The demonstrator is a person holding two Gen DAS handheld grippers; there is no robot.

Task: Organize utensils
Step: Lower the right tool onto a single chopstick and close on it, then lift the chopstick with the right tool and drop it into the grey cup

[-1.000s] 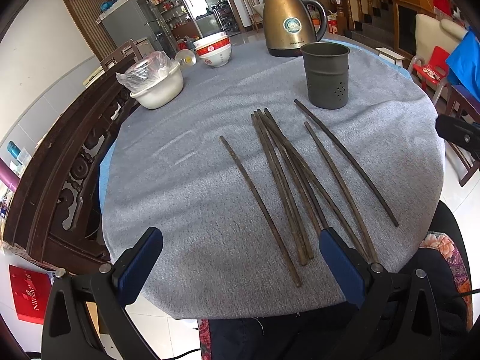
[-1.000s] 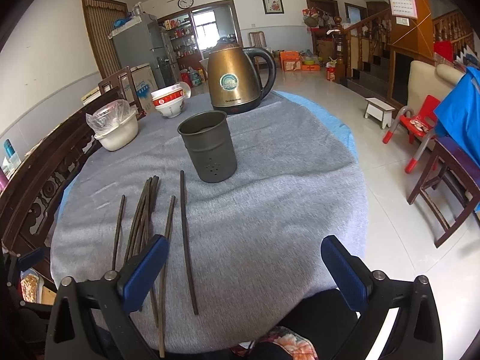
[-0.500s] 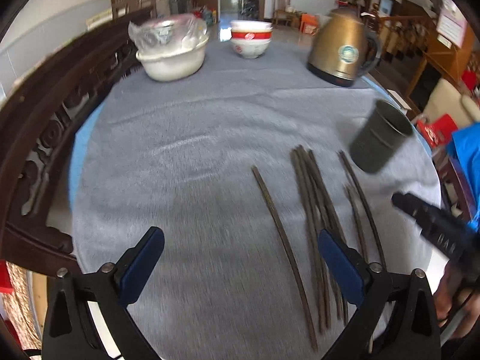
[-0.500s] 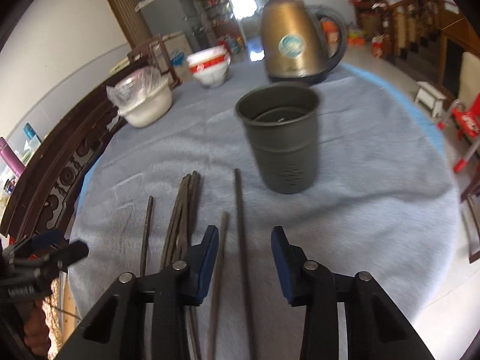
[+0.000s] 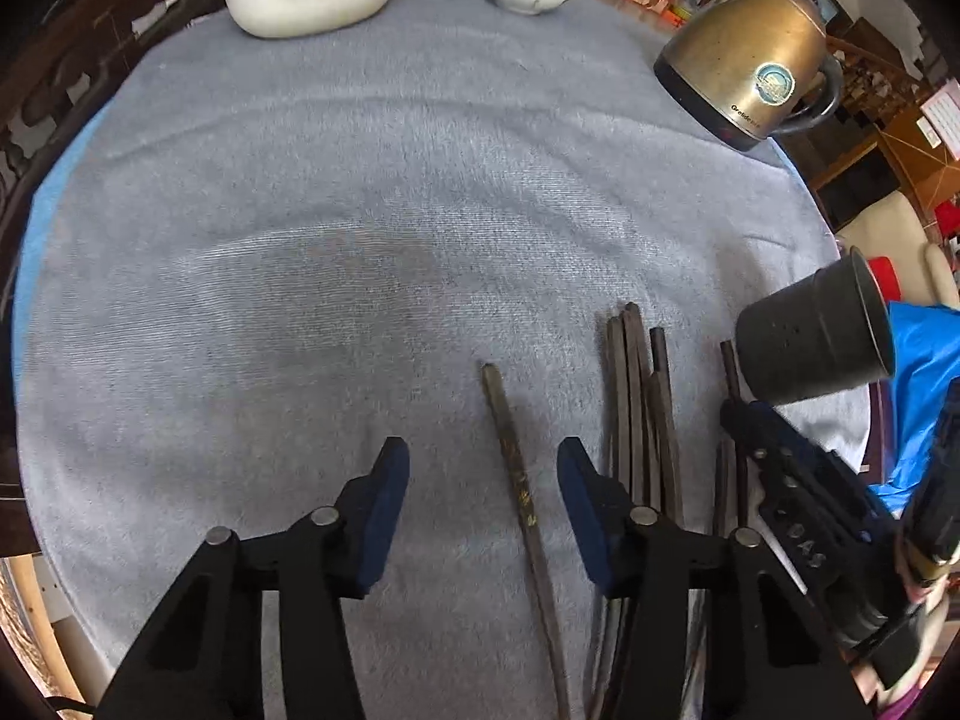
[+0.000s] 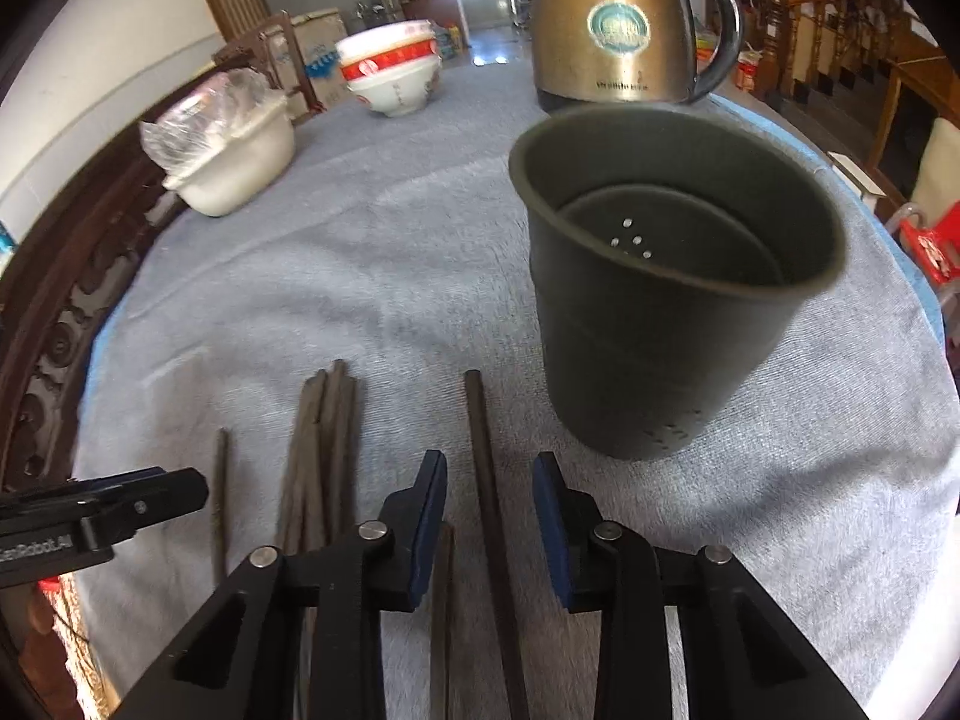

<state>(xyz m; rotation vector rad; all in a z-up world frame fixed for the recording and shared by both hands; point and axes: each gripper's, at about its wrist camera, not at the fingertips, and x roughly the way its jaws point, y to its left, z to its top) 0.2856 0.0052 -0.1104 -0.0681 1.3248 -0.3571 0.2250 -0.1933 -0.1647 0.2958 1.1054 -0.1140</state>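
Observation:
Several dark wooden chopsticks lie on the grey tablecloth. My left gripper (image 5: 483,480) is open and low over the cloth, with the leftmost single chopstick (image 5: 516,480) between its blue pads. A bundle of chopsticks (image 5: 639,408) lies just right of it. My right gripper (image 6: 489,495) is open, astride the rightmost chopstick (image 6: 486,480), which passes between its pads. The dark grey holder cup (image 6: 666,306) stands upright just ahead and right; it also shows in the left wrist view (image 5: 810,339). The bundle shows in the right wrist view (image 6: 321,438).
A brass kettle (image 6: 612,30) stands behind the cup. A red-and-white bowl (image 6: 393,75) and a white bowl with plastic wrap (image 6: 231,156) sit at the far left. A carved wooden chair back (image 6: 54,312) borders the table's left edge.
Both grippers have moved forward and down over the chopsticks. Both have narrowed from wide open, each now with one chopstick between its pads.

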